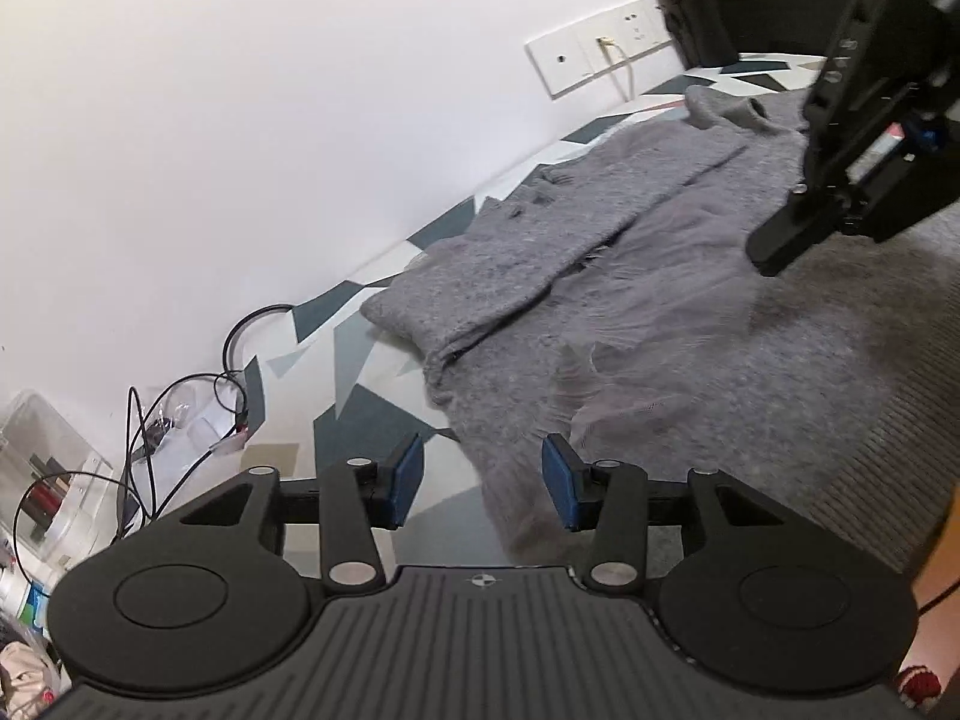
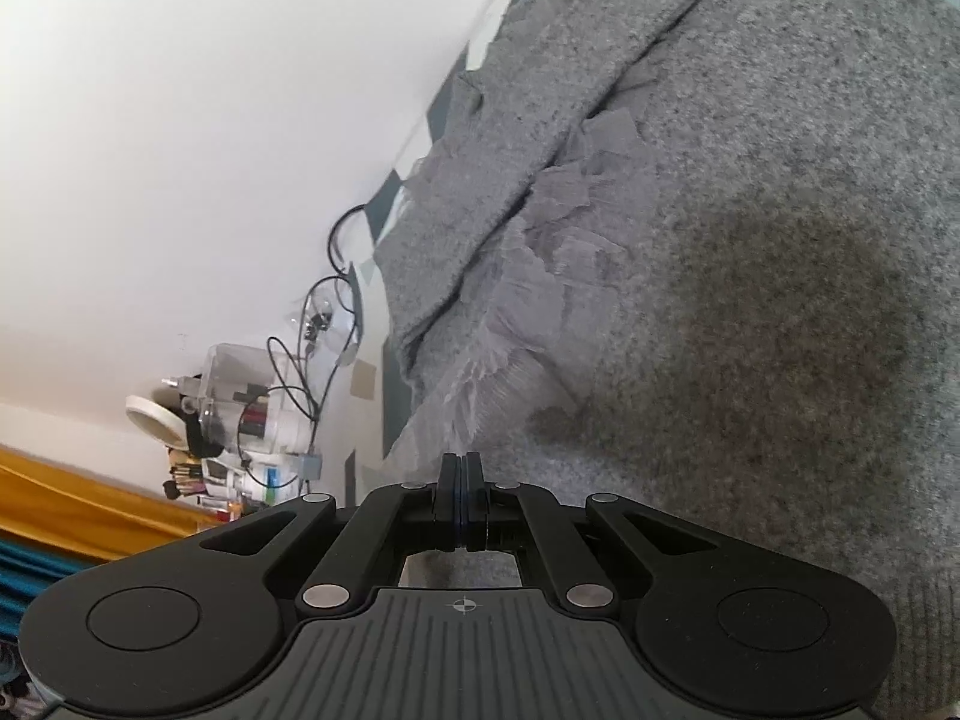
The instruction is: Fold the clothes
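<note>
A grey knitted sweater [image 1: 690,312] with pale tulle frills lies spread on a table covered in a geometric cloth [image 1: 360,384]. One sleeve [image 1: 540,240] is folded over the body. My left gripper [image 1: 483,486] stands open just above the sweater's near edge, with nothing pinched between its blue pads. In the right wrist view the sweater [image 2: 750,210] fills the frame, and my right gripper [image 2: 460,474] is shut with its pads together, low over the knit by the frills [image 2: 480,372]. No cloth shows between the pads. The right gripper [image 1: 774,252] also hangs over the sweater in the left wrist view.
A white wall with sockets [image 1: 600,54] runs along the table's far side. Black cables [image 1: 180,414] and a clear plastic organiser [image 2: 240,396] with small items crowd the left end. Dark containers [image 1: 696,18] stand at the far right end. Yellow fabric [image 2: 72,504] lies beyond the table.
</note>
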Motion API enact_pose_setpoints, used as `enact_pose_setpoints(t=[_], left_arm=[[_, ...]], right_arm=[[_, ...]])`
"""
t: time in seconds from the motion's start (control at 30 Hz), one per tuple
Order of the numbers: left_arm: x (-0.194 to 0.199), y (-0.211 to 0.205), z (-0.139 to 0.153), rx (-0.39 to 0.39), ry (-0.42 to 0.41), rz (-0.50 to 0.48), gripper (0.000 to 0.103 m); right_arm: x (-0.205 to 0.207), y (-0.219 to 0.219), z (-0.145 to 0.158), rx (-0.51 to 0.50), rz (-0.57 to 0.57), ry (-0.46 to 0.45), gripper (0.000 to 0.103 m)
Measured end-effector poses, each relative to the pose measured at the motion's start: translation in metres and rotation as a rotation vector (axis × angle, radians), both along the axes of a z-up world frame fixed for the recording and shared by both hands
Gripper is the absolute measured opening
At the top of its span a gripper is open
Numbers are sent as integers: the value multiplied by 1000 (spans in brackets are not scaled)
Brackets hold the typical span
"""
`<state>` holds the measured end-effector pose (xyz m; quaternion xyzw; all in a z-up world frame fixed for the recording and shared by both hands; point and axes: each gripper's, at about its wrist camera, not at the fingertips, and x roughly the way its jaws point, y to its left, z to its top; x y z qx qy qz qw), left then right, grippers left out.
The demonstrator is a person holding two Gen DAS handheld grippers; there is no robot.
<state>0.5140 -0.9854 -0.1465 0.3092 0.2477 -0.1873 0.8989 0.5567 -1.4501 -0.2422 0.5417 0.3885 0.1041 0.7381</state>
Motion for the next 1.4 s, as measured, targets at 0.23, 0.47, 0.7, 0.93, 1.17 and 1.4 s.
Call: enact_pose_setpoints(t=[0.23,0.47,0.7,0.93,1.17,1.4], left_arm=[[3,-13,-1,-56,42,-28,58],[20,-35,-5,-122,79,-128,70],[50,-57,-20,-218,386,-203,72],[80,-55,-10,-387,541,-157,82],[111,-63,12,-492,526,-93,96],[133,-83,25,-489,445,-21,102]], right_arm=[[-5,-3,0,-58,12,24,0],[-17,-16,3,-112,-33,44,3],[-29,-57,28,-238,-220,73,45],[-56,-103,57,-368,-375,104,70],[-96,-125,69,-691,-594,173,101],[-122,-168,85,-984,-776,228,102]])
